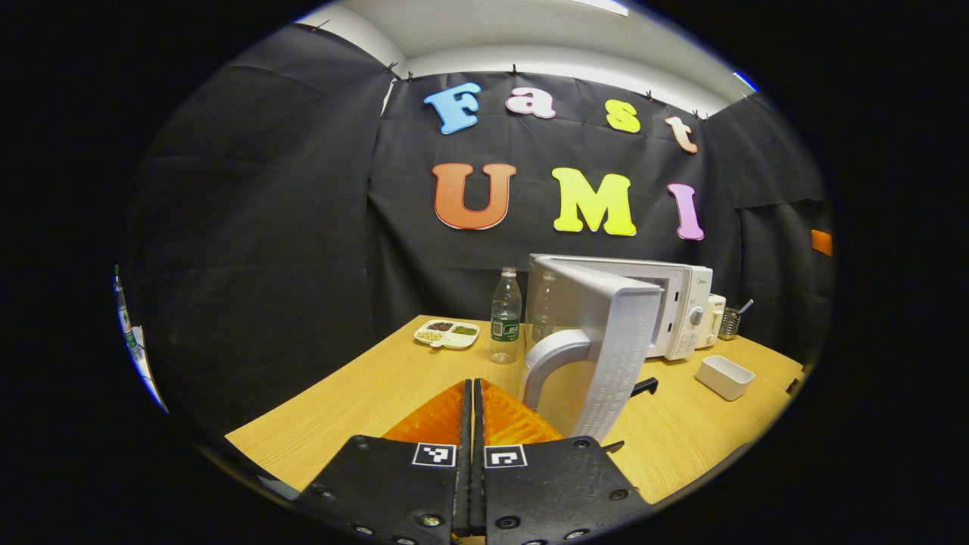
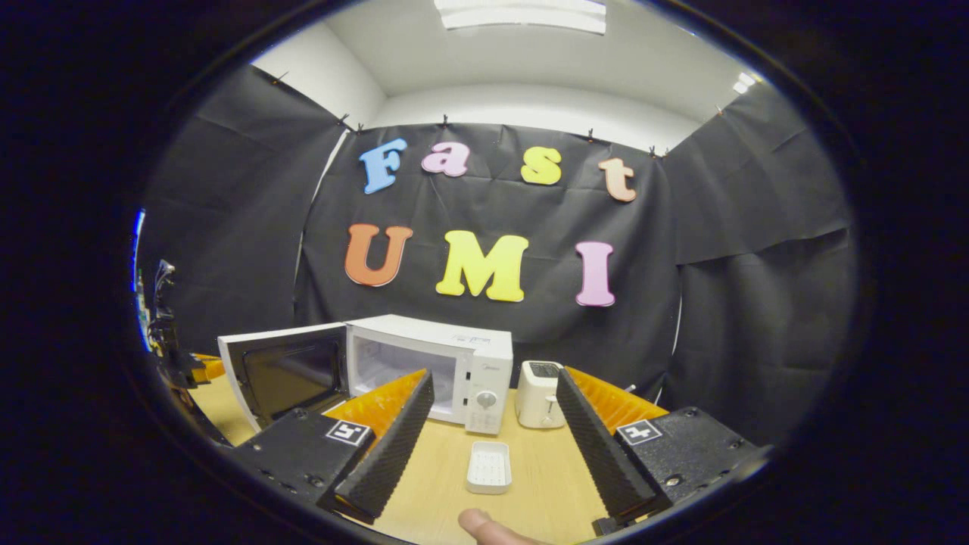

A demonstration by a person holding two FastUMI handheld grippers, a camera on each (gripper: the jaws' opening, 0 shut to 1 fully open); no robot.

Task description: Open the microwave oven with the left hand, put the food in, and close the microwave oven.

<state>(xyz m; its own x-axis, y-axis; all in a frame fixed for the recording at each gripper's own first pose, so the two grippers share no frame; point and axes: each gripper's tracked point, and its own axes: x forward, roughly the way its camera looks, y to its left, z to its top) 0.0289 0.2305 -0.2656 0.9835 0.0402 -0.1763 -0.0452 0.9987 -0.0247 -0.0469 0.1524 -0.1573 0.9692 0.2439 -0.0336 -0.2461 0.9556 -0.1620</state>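
Left tool (image 1: pixel 472 393), closed, sits just beside the microwave door (image 1: pixel 606 333).

The microwave (image 2: pixel 431 371) is set at the back of the table (image 2: pixel 439 469), its door (image 2: pixel 284 371) swung open to its left. A toaster (image 2: pixel 539 393) is placed just right of the microwave, a small tray (image 2: pixel 489 465) before it. In the left gripper view, a bottle (image 1: pixel 506 314) and a divided dish (image 1: pixel 447 333) are found beyond the microwave's door (image 1: pixel 606 341).
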